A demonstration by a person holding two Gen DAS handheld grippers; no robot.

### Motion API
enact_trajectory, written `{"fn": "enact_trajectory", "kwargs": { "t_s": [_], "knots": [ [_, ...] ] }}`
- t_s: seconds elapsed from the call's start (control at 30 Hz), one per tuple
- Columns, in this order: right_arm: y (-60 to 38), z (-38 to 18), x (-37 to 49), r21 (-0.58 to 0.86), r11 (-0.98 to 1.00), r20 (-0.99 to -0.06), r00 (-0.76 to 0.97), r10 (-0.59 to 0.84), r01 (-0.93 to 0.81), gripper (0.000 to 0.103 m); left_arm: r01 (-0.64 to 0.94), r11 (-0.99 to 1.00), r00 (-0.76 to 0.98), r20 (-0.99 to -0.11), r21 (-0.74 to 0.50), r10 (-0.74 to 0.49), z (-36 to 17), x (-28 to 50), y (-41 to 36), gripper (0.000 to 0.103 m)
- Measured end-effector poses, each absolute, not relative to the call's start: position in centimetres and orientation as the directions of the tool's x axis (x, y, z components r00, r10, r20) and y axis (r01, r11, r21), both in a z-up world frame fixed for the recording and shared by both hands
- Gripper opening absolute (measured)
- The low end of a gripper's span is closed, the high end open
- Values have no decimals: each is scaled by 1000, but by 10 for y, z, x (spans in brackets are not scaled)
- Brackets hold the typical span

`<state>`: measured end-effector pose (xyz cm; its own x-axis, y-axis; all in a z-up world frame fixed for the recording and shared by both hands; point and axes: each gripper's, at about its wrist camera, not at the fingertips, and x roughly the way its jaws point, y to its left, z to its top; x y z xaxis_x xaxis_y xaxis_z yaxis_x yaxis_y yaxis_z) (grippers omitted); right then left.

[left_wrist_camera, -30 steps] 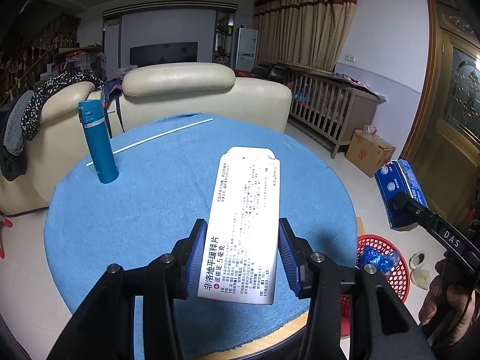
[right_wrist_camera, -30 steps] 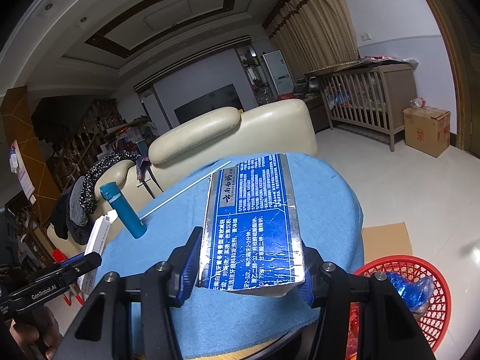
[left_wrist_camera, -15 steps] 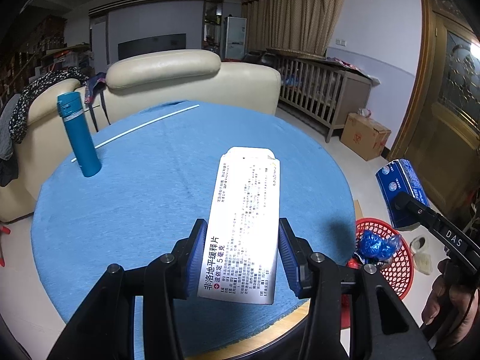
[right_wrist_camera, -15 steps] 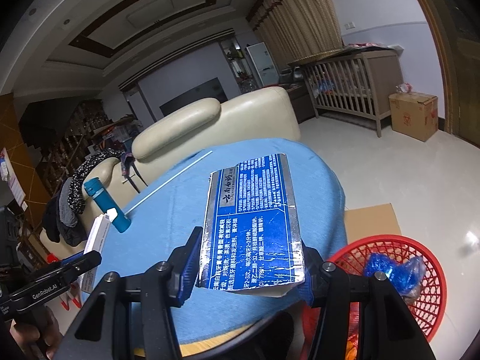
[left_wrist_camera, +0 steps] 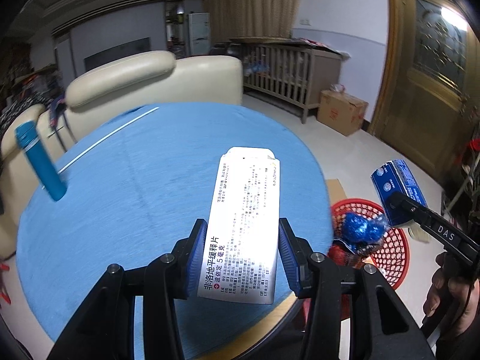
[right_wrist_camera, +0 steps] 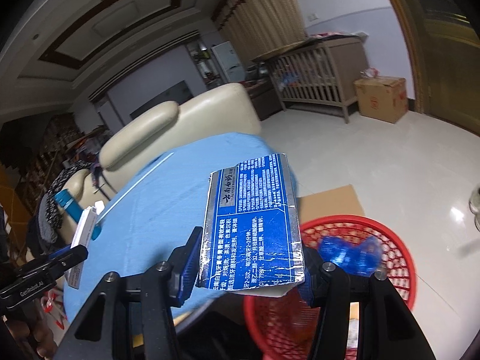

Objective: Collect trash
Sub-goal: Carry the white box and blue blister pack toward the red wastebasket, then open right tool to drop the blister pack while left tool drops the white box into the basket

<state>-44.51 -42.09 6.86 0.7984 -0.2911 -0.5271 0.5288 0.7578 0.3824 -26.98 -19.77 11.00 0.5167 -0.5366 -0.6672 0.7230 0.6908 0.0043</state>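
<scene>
My left gripper (left_wrist_camera: pixel 243 258) is shut on a white medicine box (left_wrist_camera: pixel 244 219) with black print, held over the near edge of the round blue table (left_wrist_camera: pixel 144 186). The right gripper (right_wrist_camera: pixel 249 261) is shut on a flattened blue toothpaste box (right_wrist_camera: pixel 255 222), held just left of and above a red mesh basket (right_wrist_camera: pixel 375 228) on the floor. In the left wrist view the right gripper (left_wrist_camera: pixel 399 207) with its blue box (left_wrist_camera: pixel 399 186) hangs over that red basket (left_wrist_camera: pixel 390 252). Crumpled blue wrappers (right_wrist_camera: pixel 348 252) lie in the basket. The white box (right_wrist_camera: pixel 85 234) shows at far left of the right wrist view.
A teal flask (left_wrist_camera: pixel 40 162) and a thin white rod (left_wrist_camera: pixel 105 138) lie on the table's far side. A cream sofa (left_wrist_camera: pixel 150 81) stands behind it. A wooden crib (left_wrist_camera: pixel 291 75), a cardboard box (left_wrist_camera: pixel 342 114) and flat cardboard (right_wrist_camera: pixel 330 204) on the floor lie to the right.
Both grippers have swung to the right and sunk, each keeping its box. The red basket has come much closer and larger in both views; the flask has slid to the left.
</scene>
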Motion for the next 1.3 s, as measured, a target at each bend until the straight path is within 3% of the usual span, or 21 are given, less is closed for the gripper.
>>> {"fn": "enact_trajectory", "kwargs": {
  "t_s": [0.43, 0.93, 1.0, 1.1, 1.3],
  "knots": [
    [-484, 28, -506, 394, 619, -610, 697, -376, 679, 57, 840, 543, 392, -716, 22, -577, 90, -296, -283, 49],
    [-500, 6, -488, 338, 638, -687, 644, -335, 692, 57, 887, 462, 297, -743, -18, -600, 77, -309, -321, 49],
    [-503, -4, -482, 320, 640, -726, 615, -308, 699, 59, 890, 455, 287, -747, -23, -600, 76, -311, -323, 49],
    [-509, -12, -482, 319, 621, -752, 590, -295, 716, 72, 897, 441, 272, -755, -25, -597, 71, -316, -325, 49],
    [-514, -4, -495, 327, 601, -743, 591, -313, 729, 73, 905, 424, 244, -770, -38, -590, 67, -321, -329, 49]
  ]
}}
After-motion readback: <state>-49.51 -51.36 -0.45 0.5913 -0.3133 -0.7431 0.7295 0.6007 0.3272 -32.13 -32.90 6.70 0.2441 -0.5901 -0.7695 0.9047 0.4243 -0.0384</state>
